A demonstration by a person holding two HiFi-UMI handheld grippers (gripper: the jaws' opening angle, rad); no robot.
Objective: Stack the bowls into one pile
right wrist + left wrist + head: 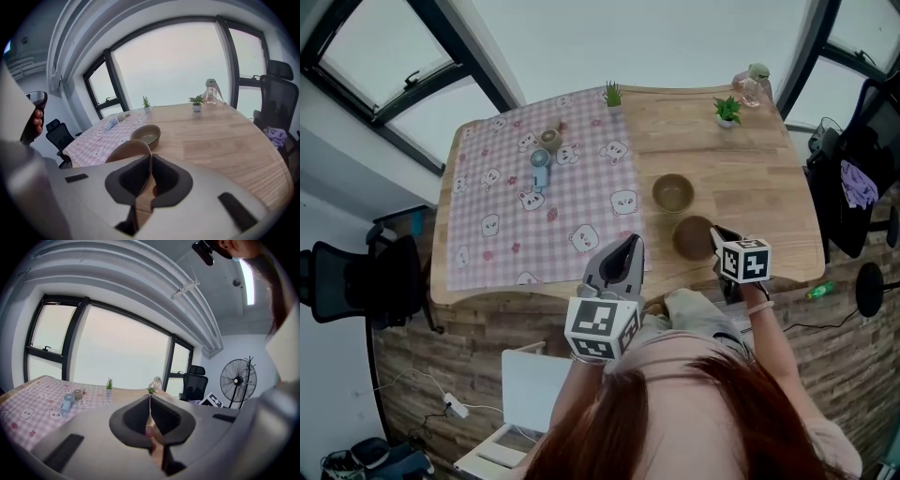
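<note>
Two brown bowls stand on the bare wood of the table [741, 169]. The far bowl [673, 193] [146, 135] sits alone, upright and empty. The near bowl [692, 237] [123, 151] lies just in front of it, close to the table's front edge. My right gripper [715, 232] [151, 158] is shut on the near bowl's right rim, which runs between the jaws. My left gripper [633, 242] [150, 397] is shut on nothing. It hovers over the front edge, left of the bowls, pointing across the table.
A pink checked cloth [506, 216] covers the table's left half, with a small blue fan [540, 172] and a little cup [549, 139] on it. Two small plants [612, 94] [727, 110] and a bottle [753, 84] stand along the far edge. Office chairs [356, 281] flank the table.
</note>
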